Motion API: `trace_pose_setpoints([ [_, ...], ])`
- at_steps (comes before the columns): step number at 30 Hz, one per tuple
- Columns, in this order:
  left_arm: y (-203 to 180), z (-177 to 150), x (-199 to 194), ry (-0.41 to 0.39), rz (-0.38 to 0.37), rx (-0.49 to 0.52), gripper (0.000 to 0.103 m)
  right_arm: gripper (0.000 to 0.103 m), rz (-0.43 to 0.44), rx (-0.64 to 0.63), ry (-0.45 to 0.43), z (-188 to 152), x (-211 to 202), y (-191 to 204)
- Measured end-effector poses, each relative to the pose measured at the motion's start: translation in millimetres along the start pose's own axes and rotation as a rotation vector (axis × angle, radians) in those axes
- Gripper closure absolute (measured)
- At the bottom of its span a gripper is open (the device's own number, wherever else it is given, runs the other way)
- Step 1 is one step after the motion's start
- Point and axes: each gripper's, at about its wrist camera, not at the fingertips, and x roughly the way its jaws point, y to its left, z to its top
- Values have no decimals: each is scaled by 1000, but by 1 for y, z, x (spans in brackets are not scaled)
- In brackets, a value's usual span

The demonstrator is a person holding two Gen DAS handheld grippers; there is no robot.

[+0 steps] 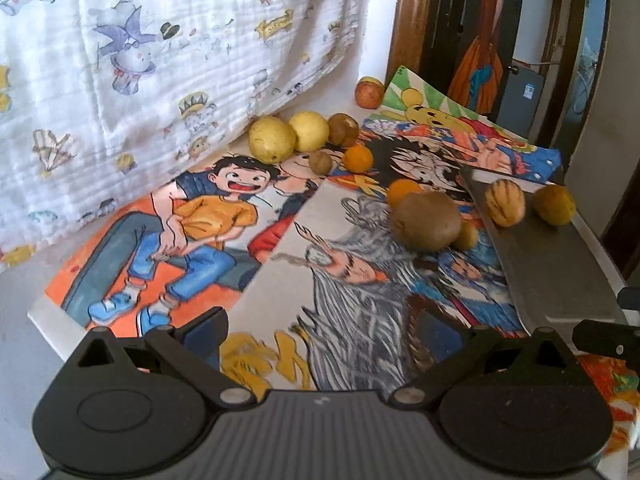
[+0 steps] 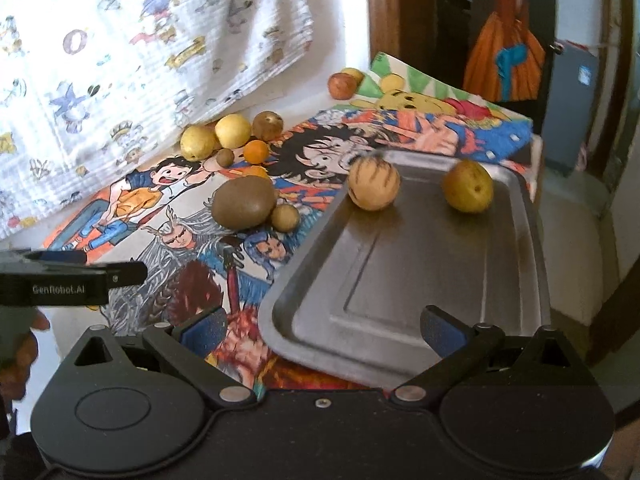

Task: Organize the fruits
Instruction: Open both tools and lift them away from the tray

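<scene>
Gaping empty, both claws, left claw (image 1: 338, 334), right claw (image 2: 324, 330), smooth metal tray (image 2: 400, 280), striped round fruit (image 2: 373, 184)

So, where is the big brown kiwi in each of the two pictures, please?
Left wrist view: the big brown kiwi sits right of centre on the cartoon drawings, just left of the metal tray.
Right wrist view: the kiwi sits left of centre, again left of the tray.
Shared landmark: the striped yellow fruit on the tray's far end.

Soft daylight fills the room; the white cloth (image 1: 160, 80) looks washed out, the metal tray (image 2: 420, 280) shows dull glare, edges curve and blur.
</scene>
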Motion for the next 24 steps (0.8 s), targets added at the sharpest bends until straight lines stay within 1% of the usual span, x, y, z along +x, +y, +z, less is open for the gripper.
trace_pose_setpoints([
  [5, 1, 12, 13, -15, 16, 12, 0, 1, 10, -89, 10, 11, 17, 0],
  [14, 1, 27, 40, 20, -16, 25, 0, 1, 37, -209, 22, 21, 40, -3],
  [20, 3, 34, 51, 28, -58, 19, 0, 1, 45, -308, 15, 26, 50, -3],
  [24, 4, 39, 56, 30, -103, 14, 0, 1, 58, -366, 3, 29, 55, -3],
])
